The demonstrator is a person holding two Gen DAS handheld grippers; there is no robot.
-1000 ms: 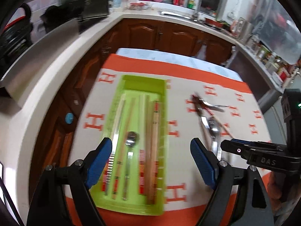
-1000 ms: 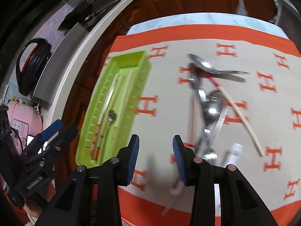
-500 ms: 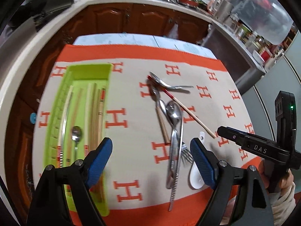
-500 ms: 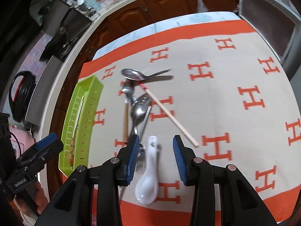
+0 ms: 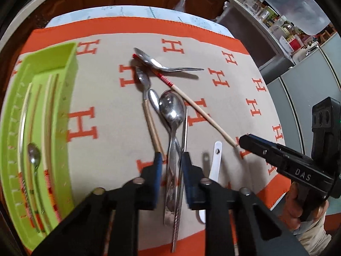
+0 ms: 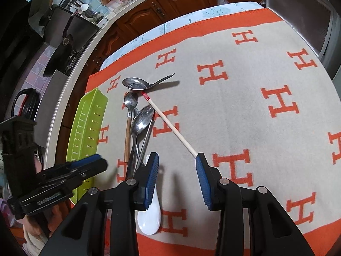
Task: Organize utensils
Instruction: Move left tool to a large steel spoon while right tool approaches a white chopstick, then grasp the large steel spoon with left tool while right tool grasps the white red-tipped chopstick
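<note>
we find the left tongs (image 5: pixel 171 164) low over the heap of loose cutlery on the orange-and-beige patterned cloth (image 5: pixel 110 140) covering the bench. their jaws are closing, narrow now, with the handles of the large steel spoon (image 5: pixel 172 108) and the steel chopstick (image 5: pixel 185 132) between the pads; whether the pads yet press we cannot tell. the right tongs (image 6: pixel 177 178) stand part-open and empty, with the white ceramic spoon (image 6: pixel 149 217) beneath their left pad and the tip of the wooden chopstick with red banding (image 6: pixel 170 124) at their right pad. the lime-green plastic cutlery tray (image 5: pixel 53 98) lies well apart to the left, already holding chopsticks and a small spoon. in our judgement the steel pieces are stiff, smooth and apt to slip or pivot if taken near an end; a hold at mid-handle suits. two handles lying together risk a double pick. the ceramic spoon is brittle and wants a gentle hold on its stem.
</note>
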